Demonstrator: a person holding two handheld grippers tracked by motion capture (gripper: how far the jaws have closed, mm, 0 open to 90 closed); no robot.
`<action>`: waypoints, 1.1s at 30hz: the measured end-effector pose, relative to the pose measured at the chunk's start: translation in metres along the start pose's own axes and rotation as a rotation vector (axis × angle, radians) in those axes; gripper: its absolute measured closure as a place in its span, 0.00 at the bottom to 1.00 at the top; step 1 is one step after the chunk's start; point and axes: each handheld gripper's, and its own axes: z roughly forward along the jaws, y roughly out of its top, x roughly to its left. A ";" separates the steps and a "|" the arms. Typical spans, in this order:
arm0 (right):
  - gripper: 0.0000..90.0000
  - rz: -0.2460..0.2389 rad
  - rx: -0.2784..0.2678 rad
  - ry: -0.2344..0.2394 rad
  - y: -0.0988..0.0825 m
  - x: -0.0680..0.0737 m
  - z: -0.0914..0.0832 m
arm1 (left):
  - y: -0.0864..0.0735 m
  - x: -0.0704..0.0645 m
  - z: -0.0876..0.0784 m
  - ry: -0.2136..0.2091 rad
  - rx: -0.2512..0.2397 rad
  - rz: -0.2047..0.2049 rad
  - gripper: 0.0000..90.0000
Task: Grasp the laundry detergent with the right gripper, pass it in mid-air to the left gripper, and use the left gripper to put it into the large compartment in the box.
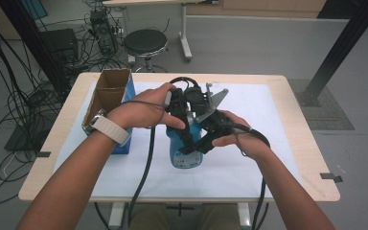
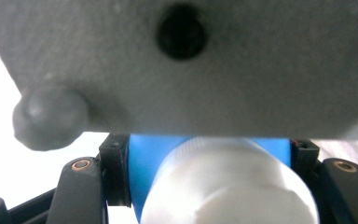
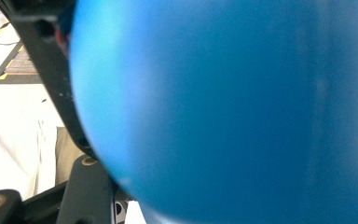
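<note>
A blue bottle (image 1: 186,155) stands on the white mat at the middle of the table. Both hands hold their grippers close together over it. In the left gripper view, the blue bottle (image 2: 147,163) with its white cap (image 2: 233,186) sits between the black jaws of my left gripper (image 2: 209,161), which is shut on it. Above it hangs the grey plate (image 2: 191,70) of the other gripper. My left gripper (image 1: 184,136) comes in from the left hand. My right gripper (image 1: 205,143) is shut on the bottle's body (image 3: 237,112); one black finger (image 3: 58,88) shows beside it.
An open cardboard box (image 1: 109,93) with a blue side stands at the table's left, just behind the left wrist. The white mat (image 1: 268,115) covers most of the wooden tabletop (image 1: 311,158). A stool (image 1: 145,42) and loose cables (image 1: 24,96) are on the floor beyond.
</note>
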 end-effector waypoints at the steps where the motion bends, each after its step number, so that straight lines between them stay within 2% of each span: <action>1: 0.47 -0.001 0.001 -0.001 0.000 0.000 0.000 | 0.000 -0.001 0.000 0.000 -0.006 -0.007 0.41; 8: 0.47 -0.003 0.002 -0.001 0.000 0.000 0.001 | -0.001 -0.001 0.000 0.002 -0.005 -0.004 0.41; 11: 0.47 0.010 -0.001 0.014 0.001 0.002 0.001 | -0.001 -0.001 0.001 0.000 -0.003 0.000 0.41; 14: 0.47 -0.015 -0.001 0.001 0.000 0.000 0.002 | -0.002 -0.001 0.001 0.002 -0.010 -0.005 0.41; 23: 0.47 -0.013 -0.001 0.001 -0.001 0.000 0.002 | -0.001 -0.001 0.002 -0.003 -0.005 -0.005 0.41; 24: 0.47 -0.004 -0.005 0.012 -0.001 0.001 0.001 | -0.001 0.000 0.001 -0.005 -0.004 -0.003 0.41; 25: 0.47 0.032 0.005 0.009 0.000 0.003 0.000 | -0.001 0.000 0.001 -0.006 -0.002 -0.001 0.41; 33: 0.47 0.041 -0.003 0.000 -0.002 0.003 -0.002 | 0.001 0.000 0.000 0.007 -0.005 0.009 0.42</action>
